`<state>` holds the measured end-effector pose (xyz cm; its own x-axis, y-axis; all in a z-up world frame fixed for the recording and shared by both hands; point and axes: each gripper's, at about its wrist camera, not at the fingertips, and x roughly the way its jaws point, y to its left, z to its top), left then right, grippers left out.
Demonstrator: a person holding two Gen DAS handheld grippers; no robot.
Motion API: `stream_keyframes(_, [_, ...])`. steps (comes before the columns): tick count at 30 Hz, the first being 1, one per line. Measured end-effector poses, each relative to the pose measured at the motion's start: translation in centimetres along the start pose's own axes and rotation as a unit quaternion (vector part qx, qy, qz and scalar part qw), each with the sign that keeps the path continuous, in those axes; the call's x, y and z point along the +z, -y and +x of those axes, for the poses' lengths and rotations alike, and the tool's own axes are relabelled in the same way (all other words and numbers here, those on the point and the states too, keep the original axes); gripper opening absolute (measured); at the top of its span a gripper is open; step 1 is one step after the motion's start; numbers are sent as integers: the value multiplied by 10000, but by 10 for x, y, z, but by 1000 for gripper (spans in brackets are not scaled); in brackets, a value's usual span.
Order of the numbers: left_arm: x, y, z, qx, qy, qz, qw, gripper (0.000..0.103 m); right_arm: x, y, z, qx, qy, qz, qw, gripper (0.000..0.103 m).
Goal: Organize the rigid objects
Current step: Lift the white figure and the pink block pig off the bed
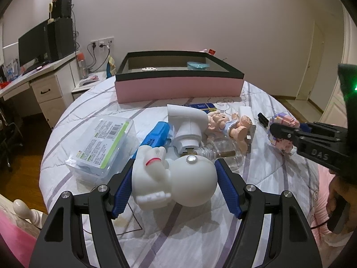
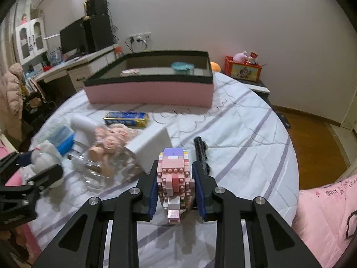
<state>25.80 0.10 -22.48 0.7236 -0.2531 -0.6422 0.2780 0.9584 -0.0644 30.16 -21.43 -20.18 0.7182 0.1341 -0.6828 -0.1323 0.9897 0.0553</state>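
A white toy figure [image 1: 178, 183] with a round head and a red band sits between the blue pads of my left gripper [image 1: 175, 165], which is shut on it just above the bed. A pink brick-built figure [image 2: 175, 178] is clamped between the pads of my right gripper [image 2: 175, 164], held a little above the quilt. In the left wrist view the right gripper [image 1: 276, 131] and the brick figure [image 1: 282, 134] appear at the right. A pink box with a black rim [image 1: 178, 87] stands open at the far side, with a teal item [image 1: 197, 65] and a small white item [image 1: 149, 68] inside.
On the quilt lie a clear labelled plastic case [image 1: 102, 147], a blue item [image 1: 156, 136], a white dispenser [image 1: 187, 122], a doll [image 1: 229, 125], a glass bottle [image 1: 218, 151], a blue and yellow carton [image 1: 200, 106], a white block [image 2: 151, 147] and a black stick-like piece [image 2: 200, 151]. A desk [image 1: 44, 71] stands left.
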Motion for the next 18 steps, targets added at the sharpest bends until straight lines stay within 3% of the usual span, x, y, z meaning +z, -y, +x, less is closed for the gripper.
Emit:
stream_keyframes(6, [5, 1, -8, 29, 74, -2, 10000, 72, 4, -5, -15, 307, 135, 40, 9994, 29])
stream_keyframes(18, [50, 17, -23, 98, 526, 151, 9984, 72, 33, -15, -21, 765, 446, 129, 9960, 29])
